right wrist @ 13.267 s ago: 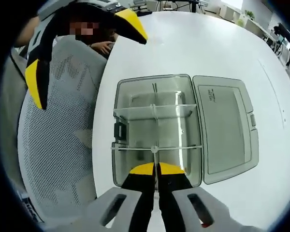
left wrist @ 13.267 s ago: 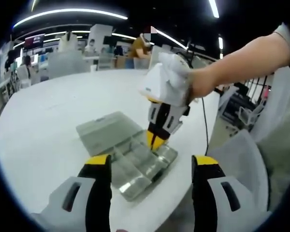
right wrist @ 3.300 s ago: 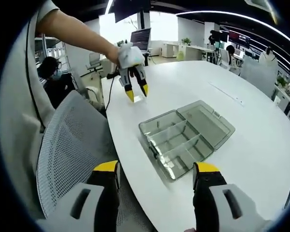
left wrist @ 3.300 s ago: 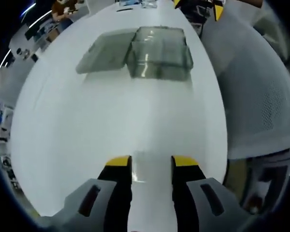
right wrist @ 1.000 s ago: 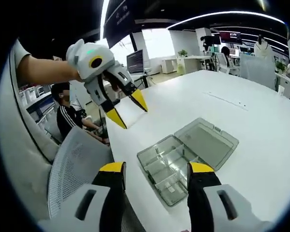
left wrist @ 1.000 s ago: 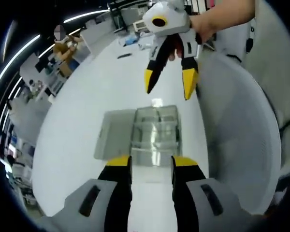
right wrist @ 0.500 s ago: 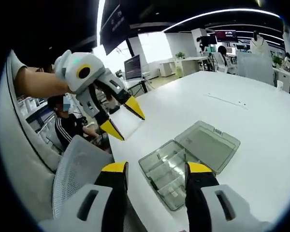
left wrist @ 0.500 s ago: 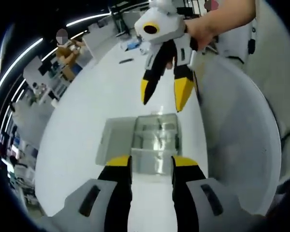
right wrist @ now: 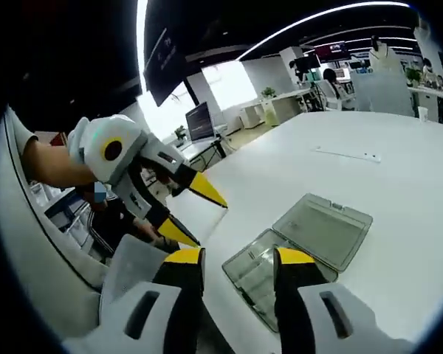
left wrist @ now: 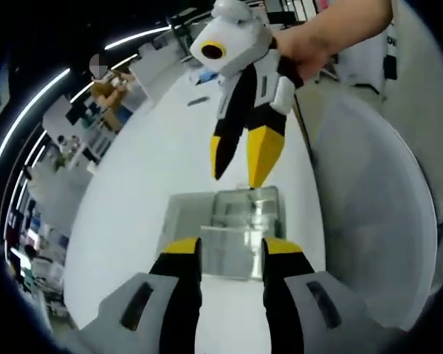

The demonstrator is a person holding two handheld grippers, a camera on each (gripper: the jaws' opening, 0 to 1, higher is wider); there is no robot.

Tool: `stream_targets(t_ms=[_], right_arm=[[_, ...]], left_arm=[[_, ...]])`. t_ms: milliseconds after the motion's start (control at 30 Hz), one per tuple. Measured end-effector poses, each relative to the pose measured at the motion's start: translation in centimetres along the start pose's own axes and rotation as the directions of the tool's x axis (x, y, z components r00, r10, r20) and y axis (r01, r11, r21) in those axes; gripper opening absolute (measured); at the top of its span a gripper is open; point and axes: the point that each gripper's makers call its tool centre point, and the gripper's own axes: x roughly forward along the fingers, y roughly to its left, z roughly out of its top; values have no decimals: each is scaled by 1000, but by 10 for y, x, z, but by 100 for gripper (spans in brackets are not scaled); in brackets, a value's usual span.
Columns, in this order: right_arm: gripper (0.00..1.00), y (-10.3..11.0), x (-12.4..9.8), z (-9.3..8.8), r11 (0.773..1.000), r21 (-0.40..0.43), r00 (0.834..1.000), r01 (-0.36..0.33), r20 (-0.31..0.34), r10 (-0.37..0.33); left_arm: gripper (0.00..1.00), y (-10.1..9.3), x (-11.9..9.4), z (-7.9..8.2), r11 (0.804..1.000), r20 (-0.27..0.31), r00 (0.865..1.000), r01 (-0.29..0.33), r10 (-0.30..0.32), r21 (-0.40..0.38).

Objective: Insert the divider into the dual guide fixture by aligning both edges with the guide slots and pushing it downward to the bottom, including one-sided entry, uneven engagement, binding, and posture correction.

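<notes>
Progress: early stage, with no contact yet between divider (right wrist: 192, 215) and fixture (left wrist: 244, 221). Judging from both views, pickup done; alignment of both edges, entry into the guide slots and pushing down to the bottom all remaining.

Left tool (left wrist: 230, 249):
- Jaws set a moderate gap apart, apparently pinching a pale, translucent panel across its width.
- Panel taken as the divider, though faint. Best seen in the right gripper view as a whitish sheet between the yellow tips.
- Held in the air, above the fixture and well apart from it.

Right tool (right wrist: 238, 259):
- Jaws spread, with nothing between them.
- In the left gripper view, hangs tips-down above the fixture, gripped by a hand (left wrist: 310, 44).

Fixture:
- Clear, grey-tinted plastic box on the white worktop (left wrist: 155, 162), close to the edge next to a mesh chair (left wrist: 369, 221).
- Lid (right wrist: 325, 228) swung fully open and lying flat beside the tray.
- Inner partitions already visible in the tray. Guide slots too small to make out.

Divider:
- Looks thin, flat and nearly colourless, with outlines hard to trace against the bright worktop.
- Probably stiff enough to bind if one edge enters ahead of the other.
- Orientation relative to the slots cannot be told.
</notes>
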Motion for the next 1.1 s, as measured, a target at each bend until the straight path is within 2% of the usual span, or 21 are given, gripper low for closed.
stream_targets(t_ms=[400,533,667,1100], right_arm=[[27,6,0,9,997,73,999,-33,44,30],[21,7,1,12,993,111,998,-42,60,35],[16,9,2,13,994,99,997,-52,62,46],[12,9,6,11,988,137,996,-67,60,60]], left_arm=[[29,1,8,11,998,8,999,-39,39,41],[29,2,9,13,998,11,999,-50,50,45],[29,2,10,17,997,23,998,-58,57,47],[29,1,12,28,994,41,996,-79,77,69]])
